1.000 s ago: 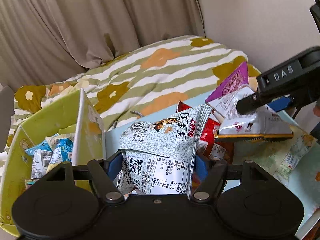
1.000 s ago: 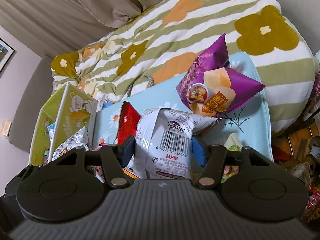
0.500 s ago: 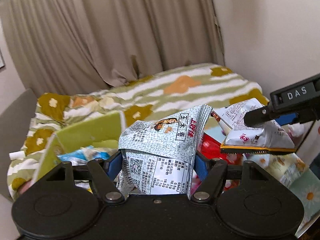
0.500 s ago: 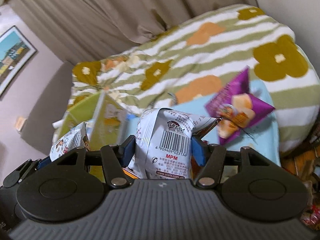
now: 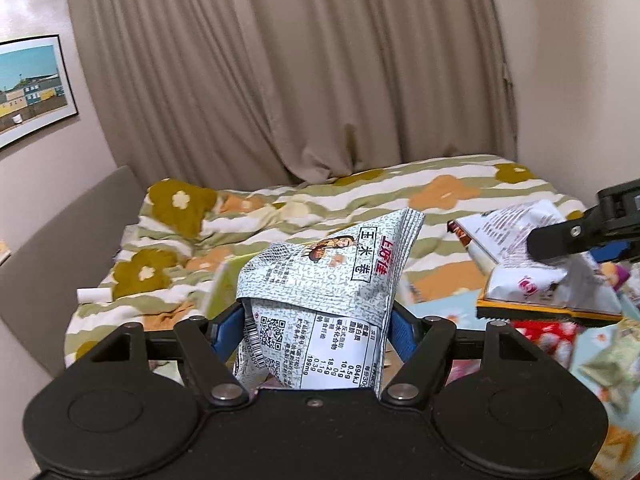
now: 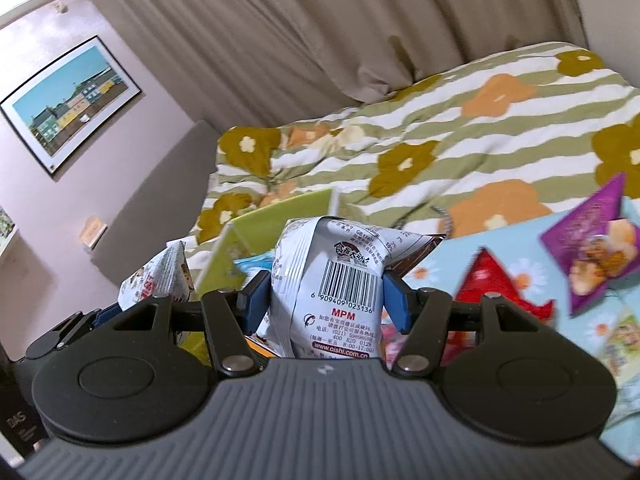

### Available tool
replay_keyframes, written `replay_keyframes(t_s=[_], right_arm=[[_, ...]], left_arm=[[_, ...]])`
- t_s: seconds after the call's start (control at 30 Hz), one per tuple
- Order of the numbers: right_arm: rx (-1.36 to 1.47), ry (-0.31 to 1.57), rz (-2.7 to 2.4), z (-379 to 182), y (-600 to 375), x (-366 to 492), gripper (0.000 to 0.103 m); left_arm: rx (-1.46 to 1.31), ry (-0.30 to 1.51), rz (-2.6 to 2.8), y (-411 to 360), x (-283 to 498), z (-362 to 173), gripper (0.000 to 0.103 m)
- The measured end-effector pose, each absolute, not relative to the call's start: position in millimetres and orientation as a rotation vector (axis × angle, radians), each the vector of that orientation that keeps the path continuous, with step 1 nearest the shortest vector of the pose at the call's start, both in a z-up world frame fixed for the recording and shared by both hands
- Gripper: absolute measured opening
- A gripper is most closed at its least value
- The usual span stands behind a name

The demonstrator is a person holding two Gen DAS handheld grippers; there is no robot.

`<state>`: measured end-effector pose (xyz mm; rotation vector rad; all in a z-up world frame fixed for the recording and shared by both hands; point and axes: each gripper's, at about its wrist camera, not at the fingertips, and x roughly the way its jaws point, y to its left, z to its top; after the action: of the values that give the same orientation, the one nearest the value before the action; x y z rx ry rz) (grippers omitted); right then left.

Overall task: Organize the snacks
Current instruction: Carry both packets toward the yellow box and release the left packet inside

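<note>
Two crinkly foil packets are held aloft above the bed: a speckled pale packet point(image 5: 332, 280) pinched by the left hand-held gripper point(image 5: 316, 326), a barcoded white packet point(image 6: 340, 280) by the right hand-held gripper point(image 6: 326, 302); a green box point(image 6: 256, 232) lies below.

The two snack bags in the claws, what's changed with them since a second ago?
Both claws lifted: the views rose from the snack pile to the curtain and wall picture. The left claw still grips the pale green bag, the right claw still grips the white barcode bag.
</note>
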<state>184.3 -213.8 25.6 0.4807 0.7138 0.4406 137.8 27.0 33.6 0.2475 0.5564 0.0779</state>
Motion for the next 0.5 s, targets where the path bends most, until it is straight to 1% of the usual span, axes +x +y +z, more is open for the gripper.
replay_keyframes(t_s=[0.27, 0.3, 0.37, 0.4, 0.43, 0.5], right_arm=[[0.448, 0.721, 0.460, 32.7, -142.1, 195.6, 0.074], [0.444, 0.724, 0.457, 32.6, -133.3, 197.8, 0.074], [0.439, 0.729, 0.447, 32.4, -119.5, 199.4, 0.074], [0.439, 0.730, 0.441, 32.1, -113.0, 200.7, 0.074], [0.440, 0.731, 0.436, 32.0, -108.6, 200.2, 0.074], [0.440, 0.731, 0.423, 30.7, -98.9, 201.7, 0.074]], left_arm=[[0.237, 0.608, 0.093, 85.5, 162.6, 12.2, 0.077], [0.237, 0.615, 0.089, 90.0, 164.5, 8.4, 0.079], [0.234, 0.636, 0.060, 97.9, 170.2, -0.1, 0.088], [0.233, 0.643, 0.046, 101.7, 171.7, -3.0, 0.094], [0.231, 0.649, 0.033, 103.9, 170.9, -5.3, 0.099], [0.221, 0.647, -0.002, 110.4, 166.8, -7.2, 0.102]])
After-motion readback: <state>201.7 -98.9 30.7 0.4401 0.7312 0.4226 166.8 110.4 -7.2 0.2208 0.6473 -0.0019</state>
